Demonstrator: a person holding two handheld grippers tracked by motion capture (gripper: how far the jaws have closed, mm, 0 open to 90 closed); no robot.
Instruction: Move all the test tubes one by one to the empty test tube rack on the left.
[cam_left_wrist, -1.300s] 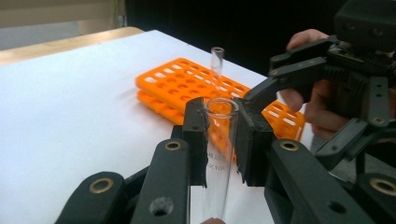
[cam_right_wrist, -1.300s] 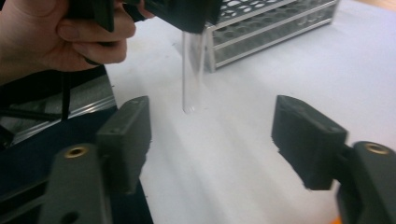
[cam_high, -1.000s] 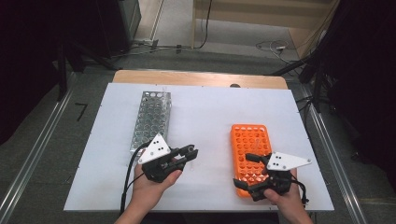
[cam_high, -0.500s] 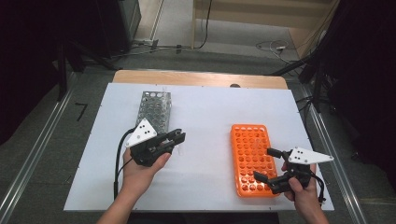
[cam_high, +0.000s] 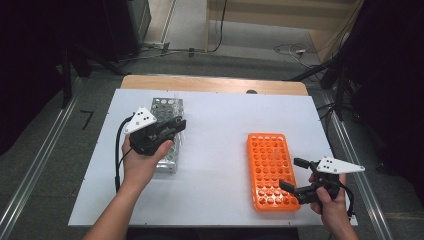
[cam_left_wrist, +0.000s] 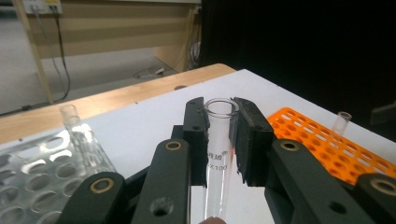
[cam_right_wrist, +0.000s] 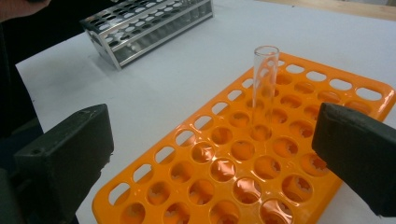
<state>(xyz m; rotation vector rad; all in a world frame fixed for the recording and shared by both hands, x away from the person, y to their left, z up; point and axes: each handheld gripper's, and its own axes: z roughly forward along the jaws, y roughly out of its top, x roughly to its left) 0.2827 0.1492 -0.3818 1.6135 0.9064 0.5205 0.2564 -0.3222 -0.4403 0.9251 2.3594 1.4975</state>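
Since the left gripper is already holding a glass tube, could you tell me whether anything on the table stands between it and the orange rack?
Nothing visible does. The left gripper holds the glass tube above the metal rack, and bare white table lies between there and the orange rack, where one tube already stands.

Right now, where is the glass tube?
The glass tube is pinched in the left gripper, above the metal rack on the table's left side.

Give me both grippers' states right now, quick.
Left gripper: fingers shut on a glass test tube, above the metal rack.
Right gripper: open, holding nothing, by the orange rack.
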